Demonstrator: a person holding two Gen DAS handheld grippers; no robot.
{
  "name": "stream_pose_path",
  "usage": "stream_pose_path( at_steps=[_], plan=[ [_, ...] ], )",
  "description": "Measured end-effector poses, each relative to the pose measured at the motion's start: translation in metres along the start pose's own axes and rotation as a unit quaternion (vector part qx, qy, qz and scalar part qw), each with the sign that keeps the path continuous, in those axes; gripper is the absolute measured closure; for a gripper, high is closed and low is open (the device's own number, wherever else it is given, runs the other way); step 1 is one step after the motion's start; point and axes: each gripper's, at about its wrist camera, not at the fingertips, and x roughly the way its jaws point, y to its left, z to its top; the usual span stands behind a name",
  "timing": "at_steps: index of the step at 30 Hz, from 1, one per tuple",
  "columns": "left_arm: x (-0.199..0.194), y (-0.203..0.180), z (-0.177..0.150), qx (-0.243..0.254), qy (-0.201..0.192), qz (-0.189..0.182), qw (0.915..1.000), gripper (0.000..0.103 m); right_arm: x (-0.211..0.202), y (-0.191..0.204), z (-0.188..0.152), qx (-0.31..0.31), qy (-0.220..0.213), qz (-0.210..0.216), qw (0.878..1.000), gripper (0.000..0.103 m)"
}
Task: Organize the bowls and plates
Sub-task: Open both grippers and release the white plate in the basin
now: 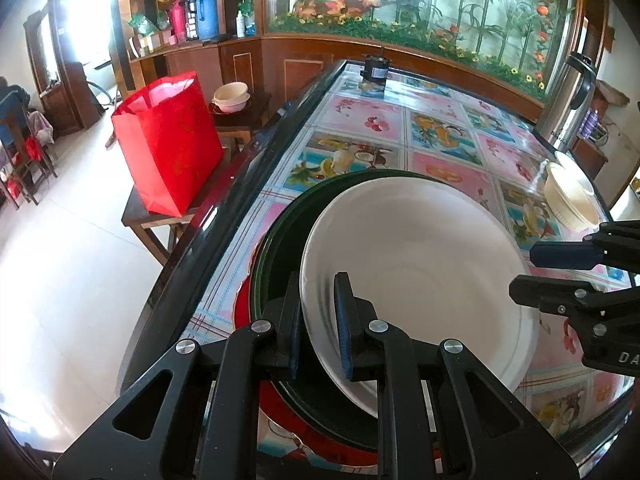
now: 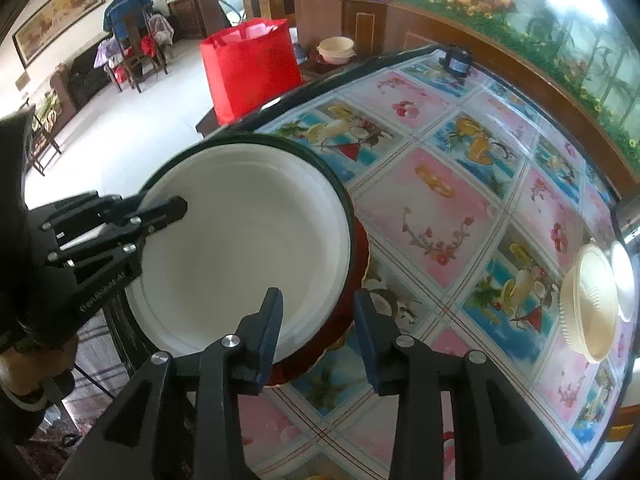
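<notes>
While pinching white bowl point(image 1: 420, 264) rim, left gripper point(image 1: 320, 328) could tip it off green bowl point(image 1: 280, 248); right gripper point(image 2: 318, 328) spread, unloaded.

One white bowl point(image 1: 420, 264) sits low in the middle, in one green dish point(image 1: 280, 248). One cream bowl point(image 1: 570, 196) at right. Two stacked bowls point(image 1: 231, 97) and one red bag point(image 1: 168, 144) upper left.

White bowl point(image 2: 244, 256) nested in green bowl point(image 1: 280, 248), red plate point(image 2: 360, 248) beneath
</notes>
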Motion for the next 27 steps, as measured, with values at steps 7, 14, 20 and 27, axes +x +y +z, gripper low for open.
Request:
stream_pose_path(
  at_steps=[7, 14, 20, 27],
  plan=[
    [-0.008, 0.006, 0.006, -0.02, -0.024, 0.007, 0.9995, 0.074, -0.011, -0.01, -0.014, 0.036, -0.025, 0.029, 0.999, 0.057],
    [-0.024, 0.0, 0.008, -0.011, -0.071, 0.048, 0.9962, 0.044, -0.018, -0.034, -0.041, 0.107, -0.052, 0.076, 0.99, 0.04],
    [-0.038, -0.017, 0.01, -0.006, -0.099, 0.039, 0.9944, 0.044, -0.025, -0.047, -0.062, 0.146, -0.064, 0.085, 0.984, 0.037],
    [-0.038, -0.058, 0.006, 0.021, -0.094, 0.002, 0.9953, 0.044, -0.027, -0.065, -0.088, 0.177, -0.06, 0.083, 0.979, 0.036]
  ],
)
